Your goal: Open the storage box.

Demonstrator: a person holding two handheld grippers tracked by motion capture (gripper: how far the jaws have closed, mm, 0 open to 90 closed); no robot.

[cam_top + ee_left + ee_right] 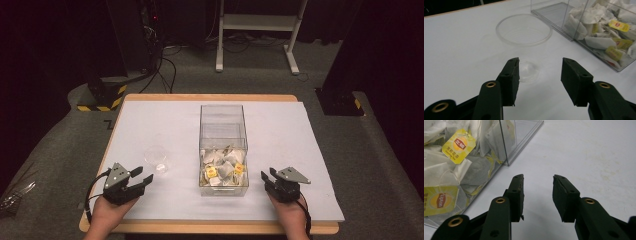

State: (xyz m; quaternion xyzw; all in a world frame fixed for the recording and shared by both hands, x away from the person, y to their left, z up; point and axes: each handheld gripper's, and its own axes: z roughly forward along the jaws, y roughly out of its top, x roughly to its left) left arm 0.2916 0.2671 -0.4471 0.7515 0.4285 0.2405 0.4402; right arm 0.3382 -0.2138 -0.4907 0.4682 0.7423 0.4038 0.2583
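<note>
tea bag box (223, 150) between both spread, empty grippers, left gripper (141, 177), right gripper (268, 175)

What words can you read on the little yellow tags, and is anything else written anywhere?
"Lipton": on the lower yellow tag of a tea bag inside the clear box, right gripper view.
The upper yellow tag bears a red logo and Chinese characters, too blurred to read surely.
The tags in the left gripper view and the high view are too small to read.
Nothing else is written.

Dim lab or studio, grey carpet (60, 135), hazard-striped stand base (100, 97), cables (167, 70), white frame legs (257, 30)
</note>
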